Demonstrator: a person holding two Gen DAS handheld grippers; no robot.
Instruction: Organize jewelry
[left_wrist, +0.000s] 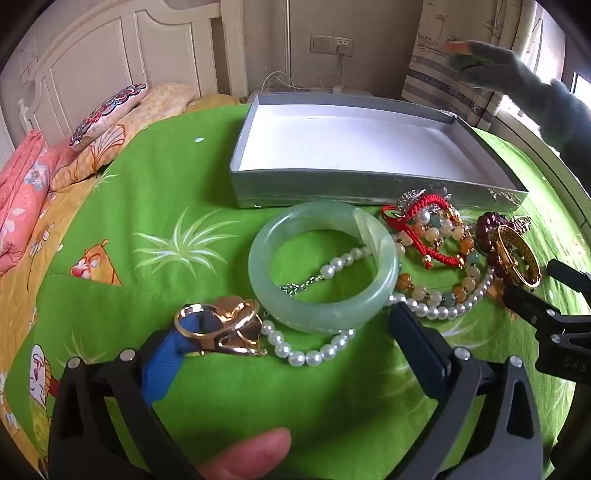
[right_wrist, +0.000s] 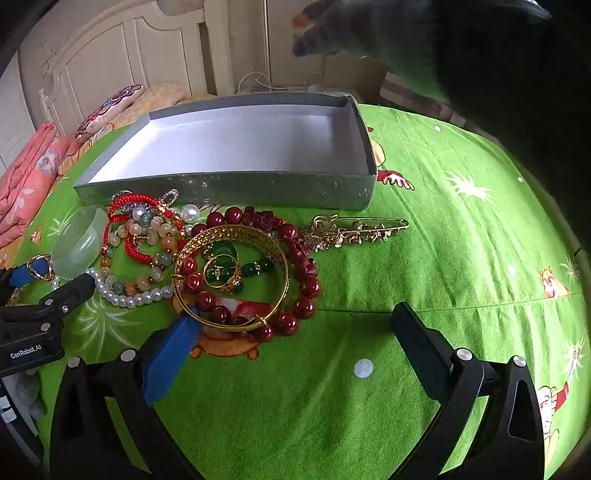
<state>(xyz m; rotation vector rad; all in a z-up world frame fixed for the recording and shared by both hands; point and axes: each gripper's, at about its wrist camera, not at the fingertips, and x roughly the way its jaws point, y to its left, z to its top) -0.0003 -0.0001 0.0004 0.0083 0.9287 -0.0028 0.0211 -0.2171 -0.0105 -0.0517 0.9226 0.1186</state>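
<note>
Jade bangle (left_wrist: 321, 266) between open left gripper's (left_wrist: 295, 332) fingers, seemingly

Two low, close wrist views toward one shared jewelry pile (left_wrist: 424, 251).

A home bedroom: cream headboard (left_wrist: 110, 55), pillows (left_wrist: 107, 114), green cartoon bedsheet (left_wrist: 166, 206), curtain (left_wrist: 461, 66).

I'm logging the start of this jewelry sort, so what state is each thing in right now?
Box: open, empty.
Jade bangle: flat on the cloth, over the pearl strand.
Gold bangle: on the cloth, around a green ring.
Gold ring: at the left claw's blue finger.
Gold pin: lying loose.
Left claw: open.
Right claw: open.
</note>
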